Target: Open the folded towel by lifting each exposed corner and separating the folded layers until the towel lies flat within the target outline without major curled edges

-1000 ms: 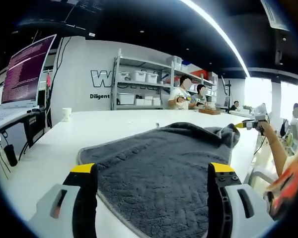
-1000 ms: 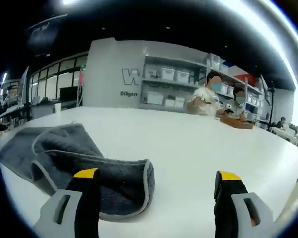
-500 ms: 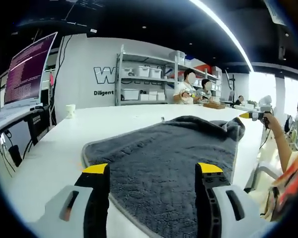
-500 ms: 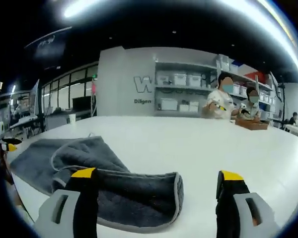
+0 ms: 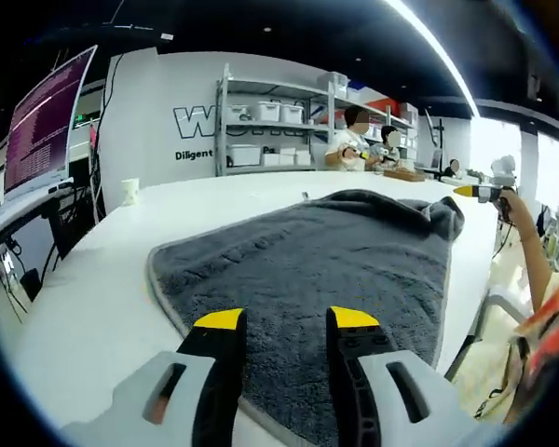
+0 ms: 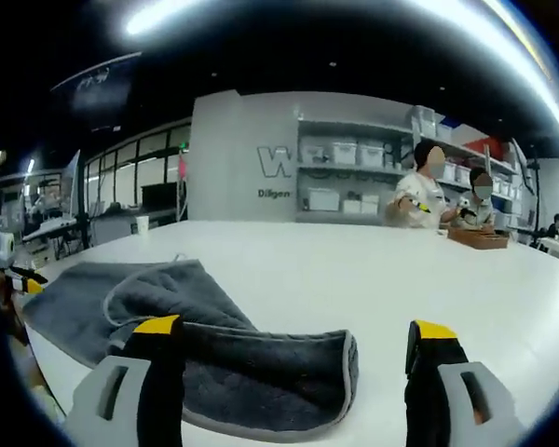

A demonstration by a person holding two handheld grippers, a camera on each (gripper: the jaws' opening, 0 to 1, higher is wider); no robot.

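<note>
showing a dark grey towel spread over a white table, with most of its near portion lying flat in the left gripper view and a bunched, folded mass at its far end. the left gripper sits low over the towel's near edge, its yellow-tipped jaws drawn close with a narrow gap between them – whether they pinch the cloth cannot be told, since the hem passes under the jaws. in the right gripper view the right gripper hovers with jaws wide apart, holding nothing; the left jaw stands over the towel's folded-over flap, a doubled layer with a pale hem curling round its end, and the other stands over bare table. the right gripper also appears small at the far right of the left gripper view, beside the towel's far end. by judgement the task is partly done: one broad layer is opened, while the flap at the right gripper's end remains doubled and rumpled – it has yet to be lifted, drawn out and smoothed. no target outline can be made out on the table. shelving and seated people occupy the background.
</note>
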